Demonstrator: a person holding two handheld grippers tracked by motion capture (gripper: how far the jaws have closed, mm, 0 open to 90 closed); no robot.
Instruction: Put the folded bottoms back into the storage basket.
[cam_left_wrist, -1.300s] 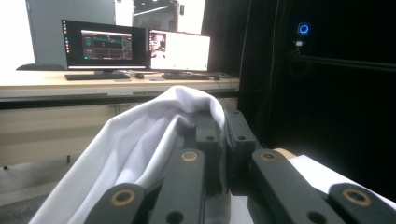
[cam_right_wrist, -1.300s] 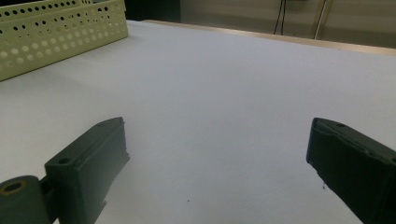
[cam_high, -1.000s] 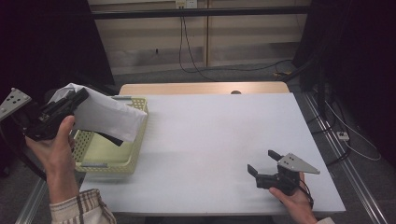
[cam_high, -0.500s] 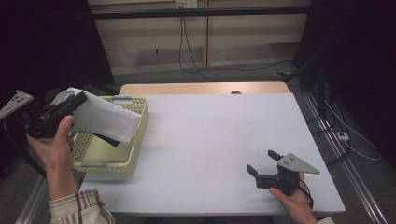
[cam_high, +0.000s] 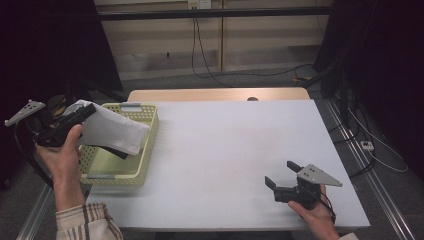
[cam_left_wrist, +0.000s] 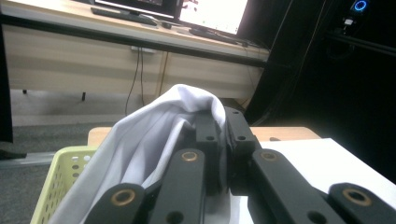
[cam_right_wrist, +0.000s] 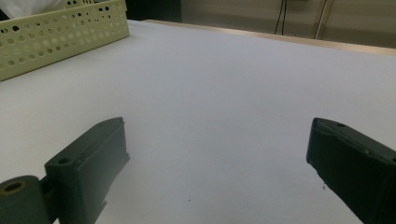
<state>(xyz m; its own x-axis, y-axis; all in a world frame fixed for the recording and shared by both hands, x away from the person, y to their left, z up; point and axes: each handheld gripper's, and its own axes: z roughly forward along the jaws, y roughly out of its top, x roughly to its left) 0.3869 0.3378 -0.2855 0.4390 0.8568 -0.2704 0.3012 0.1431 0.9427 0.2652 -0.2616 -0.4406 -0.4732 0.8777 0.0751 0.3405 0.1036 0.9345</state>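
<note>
Left gripper (cam_high: 107, 145) lowered, fingers clamping white cloth (cam_high: 112, 131) over basket (cam_high: 145, 160); right gripper (cam_high: 281, 175) fingers wide, empty.

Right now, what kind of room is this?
Probably a lab or workshop: a plain white table, loose cables on the floor behind it, and computer screens on a long bench by the wall.

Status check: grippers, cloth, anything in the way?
Left gripper shut on white cloth, above basket. Right gripper open, empty, low over table. Nothing in the way.
</note>
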